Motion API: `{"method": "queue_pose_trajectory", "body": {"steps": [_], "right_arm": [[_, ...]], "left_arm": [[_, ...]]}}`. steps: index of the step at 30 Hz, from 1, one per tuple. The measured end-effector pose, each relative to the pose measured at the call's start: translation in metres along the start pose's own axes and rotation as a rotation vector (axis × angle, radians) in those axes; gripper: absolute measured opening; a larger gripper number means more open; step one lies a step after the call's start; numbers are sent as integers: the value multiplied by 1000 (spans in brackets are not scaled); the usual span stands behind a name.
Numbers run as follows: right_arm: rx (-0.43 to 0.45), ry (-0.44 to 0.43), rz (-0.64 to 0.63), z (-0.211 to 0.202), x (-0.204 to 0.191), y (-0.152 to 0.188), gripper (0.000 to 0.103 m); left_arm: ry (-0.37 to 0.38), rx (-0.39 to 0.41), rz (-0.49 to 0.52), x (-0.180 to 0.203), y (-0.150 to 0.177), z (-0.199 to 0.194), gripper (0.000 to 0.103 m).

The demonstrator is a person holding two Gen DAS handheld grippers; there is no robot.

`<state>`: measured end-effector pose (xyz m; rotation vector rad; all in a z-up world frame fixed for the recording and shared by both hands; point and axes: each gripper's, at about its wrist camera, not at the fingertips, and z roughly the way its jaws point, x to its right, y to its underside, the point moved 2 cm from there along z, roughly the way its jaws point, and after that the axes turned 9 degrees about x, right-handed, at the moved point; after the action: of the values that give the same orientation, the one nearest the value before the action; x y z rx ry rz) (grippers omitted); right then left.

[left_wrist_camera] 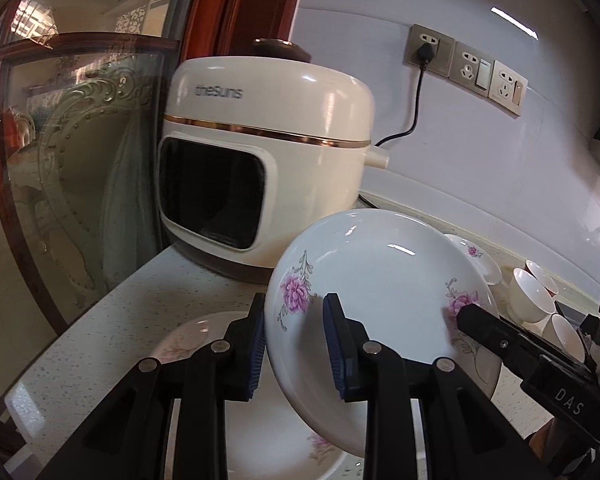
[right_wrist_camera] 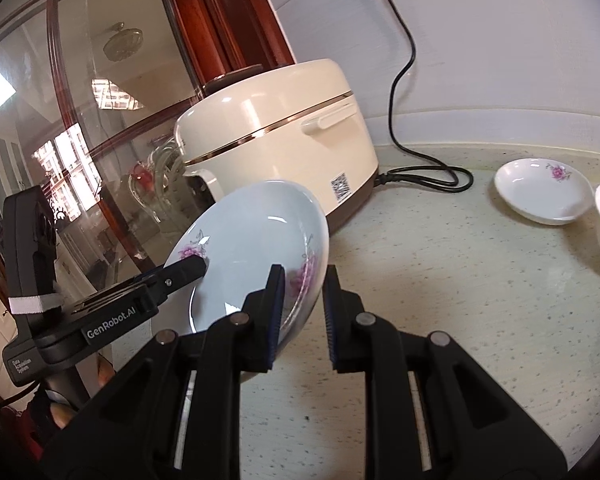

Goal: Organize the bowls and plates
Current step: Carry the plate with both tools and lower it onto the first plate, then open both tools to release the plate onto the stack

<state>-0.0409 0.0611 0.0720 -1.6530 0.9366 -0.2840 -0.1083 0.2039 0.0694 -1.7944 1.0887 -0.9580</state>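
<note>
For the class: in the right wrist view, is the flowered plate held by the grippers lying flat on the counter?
No, the flowered plate is tilted steeply on edge above the counter, gripped at its rim by the right gripper and left gripper.

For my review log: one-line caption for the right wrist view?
Both grippers hold a tilted floral plate over the counter beside a rice cooker.

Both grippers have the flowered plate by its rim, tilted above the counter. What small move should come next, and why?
Probably lower the flowered plate onto the plate lying beneath it. Left gripper and right gripper both clamp its rim, it hangs tilted, and stacking suits the task.
</note>
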Motion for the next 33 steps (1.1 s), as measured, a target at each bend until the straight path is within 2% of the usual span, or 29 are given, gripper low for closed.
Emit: {"method": "queue_pose_trajectory", "body": {"steps": [7,20,26,33], "right_arm": [[-18,-20,-11,15,-14,5,23],[-126,-48,-107,43,-48,29,22],[-149,-67,-138,46,-58,36,22],[-219,-55,-128,55,-59,42,22]], "left_arm": [[-26,3,2,-17,3,-6,28],[-85,-34,12,-55,13,-11,28],[-99,-52,18,-65,22,-12,29],[-109,-94,29,-69,29,-5,29]]}}
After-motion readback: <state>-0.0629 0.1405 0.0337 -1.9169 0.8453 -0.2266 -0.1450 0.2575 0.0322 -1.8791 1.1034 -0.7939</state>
